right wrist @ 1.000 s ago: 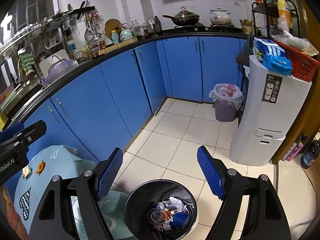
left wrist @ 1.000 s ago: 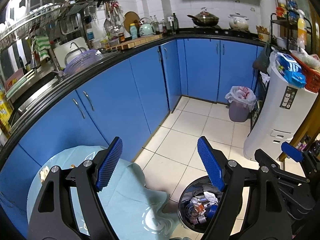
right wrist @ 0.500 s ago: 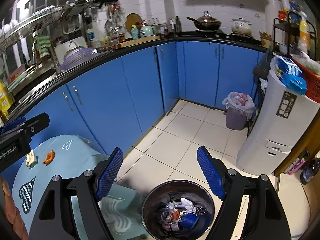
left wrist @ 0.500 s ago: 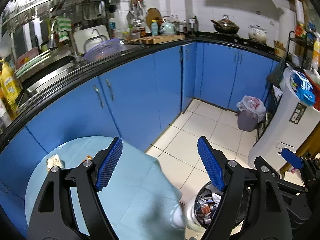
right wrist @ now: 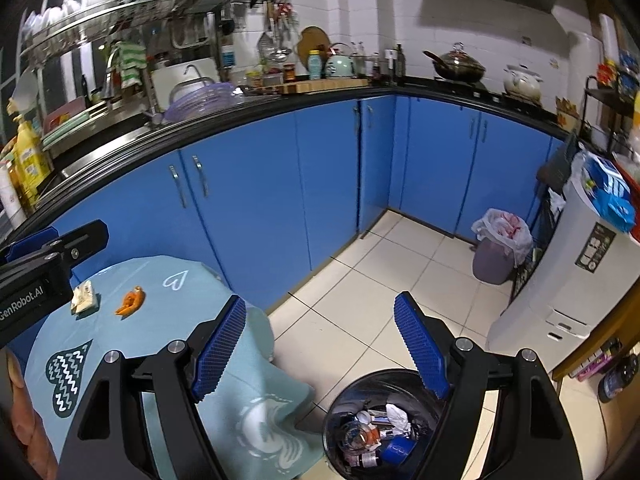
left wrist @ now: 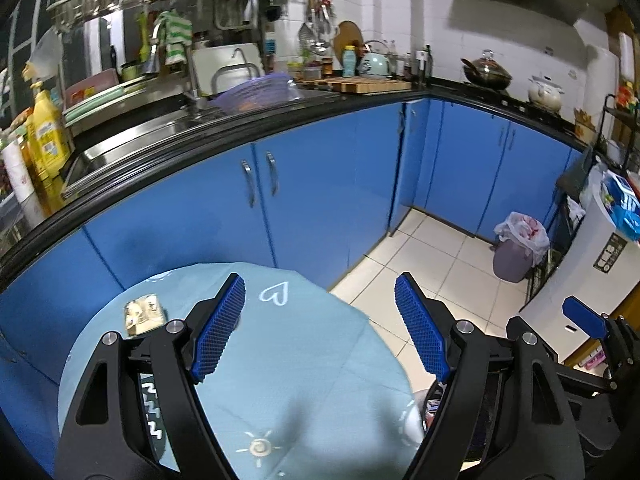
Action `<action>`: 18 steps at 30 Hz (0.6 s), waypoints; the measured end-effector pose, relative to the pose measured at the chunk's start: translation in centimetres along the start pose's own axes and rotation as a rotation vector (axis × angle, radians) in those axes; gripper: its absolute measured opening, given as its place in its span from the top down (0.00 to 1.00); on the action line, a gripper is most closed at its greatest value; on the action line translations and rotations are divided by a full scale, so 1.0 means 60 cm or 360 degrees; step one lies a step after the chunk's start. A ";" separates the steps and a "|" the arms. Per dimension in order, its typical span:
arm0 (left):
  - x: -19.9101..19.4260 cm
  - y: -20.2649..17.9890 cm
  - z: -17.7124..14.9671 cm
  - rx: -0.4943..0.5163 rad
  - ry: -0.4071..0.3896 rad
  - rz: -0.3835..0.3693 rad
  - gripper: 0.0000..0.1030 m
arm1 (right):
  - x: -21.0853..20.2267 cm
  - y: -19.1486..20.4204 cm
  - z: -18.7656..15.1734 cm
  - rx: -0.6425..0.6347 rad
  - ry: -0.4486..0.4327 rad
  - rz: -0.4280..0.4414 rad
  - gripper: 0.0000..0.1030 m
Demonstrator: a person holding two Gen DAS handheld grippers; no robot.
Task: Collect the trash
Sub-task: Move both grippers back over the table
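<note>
A round table with a light blue cloth (left wrist: 304, 364) holds a crumpled beige wrapper (left wrist: 143, 314) at its far left. The right wrist view shows the wrapper (right wrist: 84, 298) and an orange scrap (right wrist: 130, 300) beside it on the cloth (right wrist: 132, 344). My left gripper (left wrist: 320, 328) is open and empty above the table, right of the wrapper. My right gripper (right wrist: 320, 344) is open and empty above the floor, over the black trash bin (right wrist: 376, 428), which holds several pieces of trash. The left gripper's body (right wrist: 48, 264) shows at the left edge of the right wrist view.
Blue cabinets (left wrist: 320, 184) under a black counter curve behind the table. A grey bin with a white bag (right wrist: 496, 248) stands on the tiled floor. A white appliance (right wrist: 568, 280) stands at the right. The black bin's edge (left wrist: 432, 404) shows beside the table.
My left gripper has swung left, away from the bin and over the table, so the wrapper is nearer. My right gripper has shifted a little; more of the table shows. Both stay open.
</note>
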State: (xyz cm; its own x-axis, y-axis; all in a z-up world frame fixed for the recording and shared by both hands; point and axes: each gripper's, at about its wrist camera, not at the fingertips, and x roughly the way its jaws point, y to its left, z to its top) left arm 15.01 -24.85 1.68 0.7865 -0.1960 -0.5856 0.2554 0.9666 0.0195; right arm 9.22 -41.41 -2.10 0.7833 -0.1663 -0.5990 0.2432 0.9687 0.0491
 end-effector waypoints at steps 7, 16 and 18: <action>-0.005 0.074 -0.008 -0.0071 -0.0002 0.0062 0.25 | 0.006 0.072 0.008 -0.0082 0.0000 0.0063 0.27; -0.011 0.176 -0.024 -0.0185 0.0005 0.0148 0.25 | 0.007 0.163 0.009 -0.0193 -0.0002 0.0139 0.27; -0.011 0.198 -0.030 -0.0211 0.0017 0.0164 0.25 | 0.007 0.183 0.007 -0.0220 0.0001 0.0153 0.27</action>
State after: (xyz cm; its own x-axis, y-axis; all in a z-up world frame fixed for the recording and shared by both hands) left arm 16.51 -12.92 0.83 0.7986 -0.0934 -0.5945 0.0964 0.9950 -0.0267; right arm 12.46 -30.95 -1.46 0.7989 -0.0718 -0.5971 0.0863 0.9963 -0.0043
